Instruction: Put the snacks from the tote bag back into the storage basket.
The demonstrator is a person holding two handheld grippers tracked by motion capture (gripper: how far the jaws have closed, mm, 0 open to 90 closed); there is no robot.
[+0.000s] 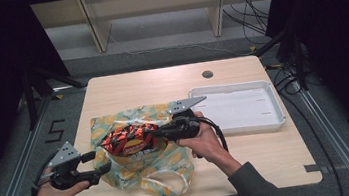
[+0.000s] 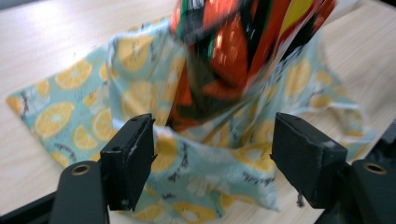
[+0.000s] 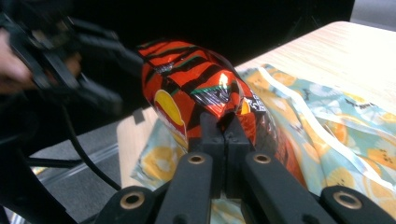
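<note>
**Three cameras: one overhead, two on the grippers**

High view: fixed above the near edge of the table (image 1: 261, 163), facing forward and down; far enough to take in the whole tabletop, the white tray (image 1: 244, 107), floor and shelving beyond.

Left gripper view: low, just above the tabletop, looking along its own two black jaws at the orange-print bag (image 2: 140, 98) from close range; blurred snack packet (image 2: 229, 51) above.

Right gripper view: very near, looking along its jaws over the snack packet (image 3: 187, 88) toward the table's edge, the left gripper (image 3: 60, 60) farther off.

Shared by all three: packet, bag (image 1: 115, 123), tabletop.
</note>
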